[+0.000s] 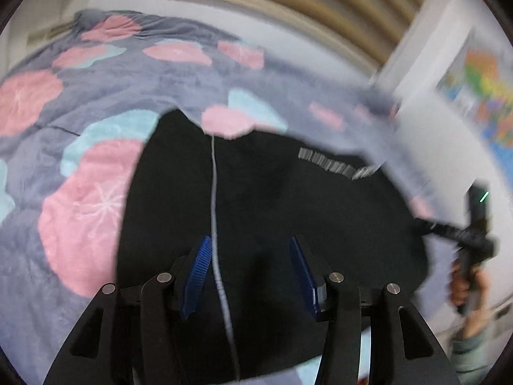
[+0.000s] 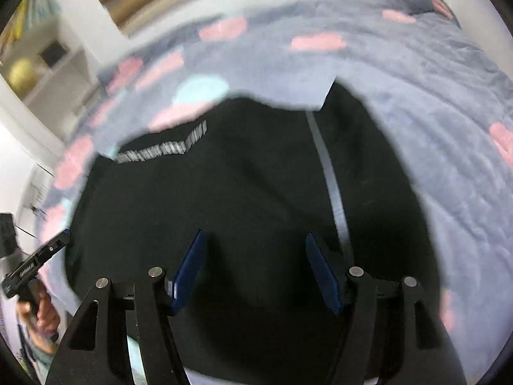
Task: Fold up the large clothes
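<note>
A large black garment of soft, matte cloth (image 1: 272,211) is lying spread on a grey-blue fleece blanket patterned with pink and pale turquoise blotches (image 1: 96,102), which is covering a bed. A narrow grey stripe (image 1: 215,224) is running down the cloth from its far edge towards the camera, and in the right wrist view the same stripe (image 2: 330,179) is slanting down the right half of the cloth. A row of pale grey printed marks (image 1: 333,163) is sitting across the garment; it is looking like lettering or a logo, but the blur is making it unreadable in both views. The left gripper (image 1: 253,250) is hanging over the near part of the black cloth with its blue ribbed pads (image 1: 200,272) standing apart; the stripe is passing through the gap close to the left pad, and the pads are not pressing on anything, so it is released. The right gripper (image 2: 253,243) is likewise hovering above the cloth, its blue pads spread wide with only dark fabric showing below the gap, gripping nothing. Each camera is catching the other tool at its edge, held in a person's hand (image 1: 465,285). A colourful poster (image 1: 481,96) is hanging on the white wall, its print too smeared to read, and a yellow ball (image 2: 21,73) is sitting in a white shelf unit (image 2: 57,61).
</note>
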Available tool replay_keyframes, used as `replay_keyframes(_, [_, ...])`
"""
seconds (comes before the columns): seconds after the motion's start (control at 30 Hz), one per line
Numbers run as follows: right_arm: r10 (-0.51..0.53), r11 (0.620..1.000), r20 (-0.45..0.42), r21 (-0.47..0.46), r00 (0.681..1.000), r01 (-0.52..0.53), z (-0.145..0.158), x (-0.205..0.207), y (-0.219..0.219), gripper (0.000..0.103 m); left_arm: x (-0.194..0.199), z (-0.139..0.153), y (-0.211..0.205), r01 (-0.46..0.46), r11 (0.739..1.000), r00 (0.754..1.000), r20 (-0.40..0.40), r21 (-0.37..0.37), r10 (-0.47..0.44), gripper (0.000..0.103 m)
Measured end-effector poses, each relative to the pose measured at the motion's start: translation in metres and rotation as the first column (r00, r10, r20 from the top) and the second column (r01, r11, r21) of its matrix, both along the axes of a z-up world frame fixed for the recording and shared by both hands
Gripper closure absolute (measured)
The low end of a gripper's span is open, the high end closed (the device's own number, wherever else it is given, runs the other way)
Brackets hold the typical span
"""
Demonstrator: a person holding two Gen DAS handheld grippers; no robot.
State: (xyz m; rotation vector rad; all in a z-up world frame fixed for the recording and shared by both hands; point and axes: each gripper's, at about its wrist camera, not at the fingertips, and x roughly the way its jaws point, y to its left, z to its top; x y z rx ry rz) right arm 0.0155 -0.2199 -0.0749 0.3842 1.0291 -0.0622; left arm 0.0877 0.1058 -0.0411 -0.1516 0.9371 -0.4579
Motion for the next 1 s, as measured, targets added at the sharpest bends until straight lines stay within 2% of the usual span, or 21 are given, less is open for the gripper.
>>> replay_keyframes(0.07, [-0.015,0.999,-0.042,-0.04,0.999,0.013,-0.019,0.012,0.009,0.034,0.004,-0.021,-0.026,0.006,0.993,1.0,-0.02,0.118,-0.004,0.05])
replay_keyframes(0.13, [-0.043,0.998,-0.067,-0.044,0.997,0.04,-0.026,0.013,0.009,0.034,0.0,-0.031,-0.035,-0.001,0.985,0.999,0.035,0.171,-0.005,0.048])
replay_keyframes(0.2, [-0.063,0.998,-0.075,-0.036,0.995,0.06,-0.026,0.013,0.008,0.034,-0.003,-0.034,-0.034,-0.005,0.984,0.999,0.053,0.178,-0.004,0.048])
replay_keyframes(0.33, [-0.089,0.995,-0.071,-0.05,0.994,0.085,-0.019,0.009,0.012,0.033,-0.004,-0.03,-0.023,-0.038,0.991,0.999,0.038,0.126,0.033,0.047])
replay_keyframes(0.4, [-0.098,0.995,-0.047,-0.033,0.994,0.096,-0.012,-0.001,0.016,0.033,-0.011,-0.021,-0.027,-0.046,0.989,0.997,0.066,0.138,0.037,0.047])
replay_keyframes(0.57, [-0.126,0.99,0.018,-0.061,0.992,0.126,0.017,-0.033,0.03,0.033,-0.05,0.01,-0.044,-0.03,0.983,0.985,0.173,0.181,-0.002,0.045])
replay_keyframes(0.63, [-0.112,0.992,0.038,-0.056,0.993,0.114,0.031,-0.043,0.035,0.033,-0.063,0.024,-0.05,-0.043,0.98,0.976,0.218,0.195,0.0,0.036])
replay_keyframes(0.7, [-0.108,0.992,0.067,-0.059,0.992,0.112,0.046,-0.051,0.044,0.033,-0.077,0.042,-0.052,-0.1,0.971,0.956,0.291,0.218,0.033,0.032])
replay_keyframes(0.77, [-0.104,0.991,0.094,-0.072,0.99,0.111,0.061,-0.054,0.054,0.033,-0.092,0.066,-0.054,-0.16,0.96,0.922,0.381,0.232,0.061,0.03])
replay_keyframes(0.87, [-0.094,0.987,0.138,-0.116,0.986,0.111,0.082,-0.064,0.069,0.032,-0.108,0.096,-0.055,-0.201,0.954,0.886,0.457,0.222,0.081,0.025])
replay_keyframes(1.0, [-0.073,0.974,0.185,-0.198,0.98,0.11,0.107,-0.084,0.088,0.029,-0.128,0.128,-0.059,-0.191,0.949,0.877,0.477,0.25,0.051,0.025])
